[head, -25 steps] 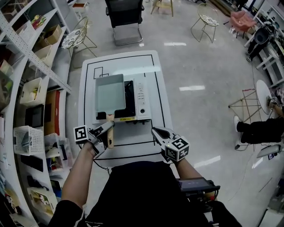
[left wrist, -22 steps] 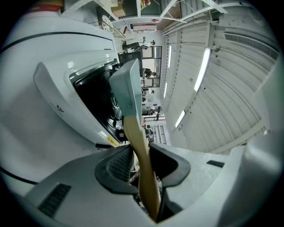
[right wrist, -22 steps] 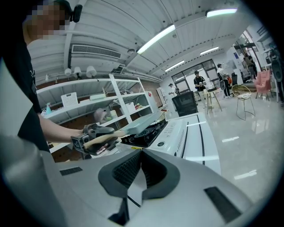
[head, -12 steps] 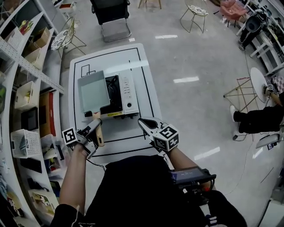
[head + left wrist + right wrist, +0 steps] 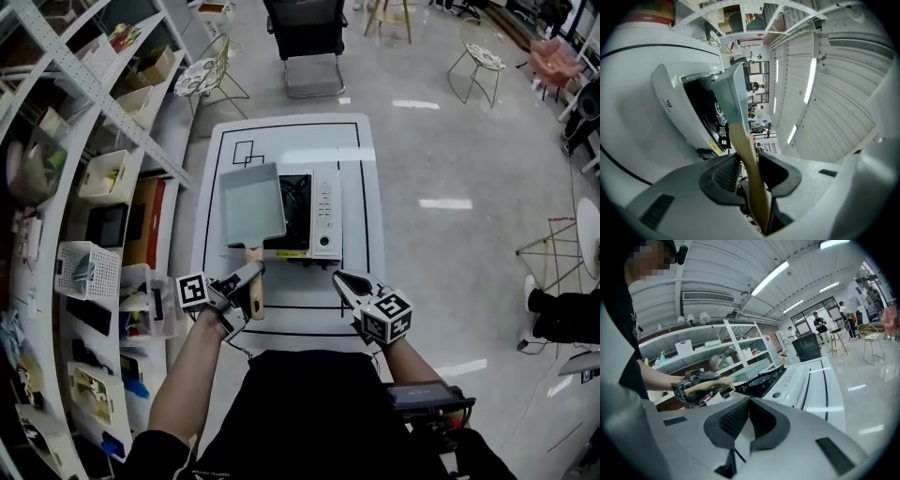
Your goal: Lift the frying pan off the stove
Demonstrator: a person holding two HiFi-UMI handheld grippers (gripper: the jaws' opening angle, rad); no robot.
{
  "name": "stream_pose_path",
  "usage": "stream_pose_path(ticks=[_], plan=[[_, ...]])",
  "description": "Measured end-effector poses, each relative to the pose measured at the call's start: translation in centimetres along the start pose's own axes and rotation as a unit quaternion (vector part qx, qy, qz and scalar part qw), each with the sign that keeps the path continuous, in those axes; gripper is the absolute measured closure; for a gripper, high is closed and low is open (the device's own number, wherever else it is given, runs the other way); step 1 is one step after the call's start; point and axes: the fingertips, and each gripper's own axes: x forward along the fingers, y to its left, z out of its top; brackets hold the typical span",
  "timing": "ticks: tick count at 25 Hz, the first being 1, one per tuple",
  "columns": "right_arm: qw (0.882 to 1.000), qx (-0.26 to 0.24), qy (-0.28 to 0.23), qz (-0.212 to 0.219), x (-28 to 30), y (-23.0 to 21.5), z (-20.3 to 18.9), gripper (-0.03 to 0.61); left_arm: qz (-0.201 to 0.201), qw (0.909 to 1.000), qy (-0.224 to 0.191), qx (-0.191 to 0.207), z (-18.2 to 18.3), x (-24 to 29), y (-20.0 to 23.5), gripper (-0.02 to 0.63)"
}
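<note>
While the left tongs (image 5: 253,273) clamp the frying pan (image 5: 251,203) by its handle, forearm outstretched, the right tongs (image 5: 339,277) hover closed, empty.

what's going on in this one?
A person works two handheld grippers at a white table. The left gripper is clamped on the wooden handle of the square frying pan, which is off to the left of the portable stove's burner and looks raised clear of it. The right gripper is shut and empty, hovering near the stove's front.
</note>
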Motion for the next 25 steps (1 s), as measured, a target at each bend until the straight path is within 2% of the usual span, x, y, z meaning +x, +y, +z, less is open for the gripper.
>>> stream_pose_path(ticks=[12, 25], plan=[[1.000, -0.006, 0.015, 0.025, 1.5, -0.1, -0.2, 0.552, -0.012, 0.9996, -0.025, 0.011, -0.1, -0.9, -1.2, 0.488], [0.999, -0.020, 0.017, 0.021, 3.7, 2.9, 0.3, 0.552, -0.024, 0.9987, -0.033, 0.031, 1.8, -4.2, -2.5, 0.486]])
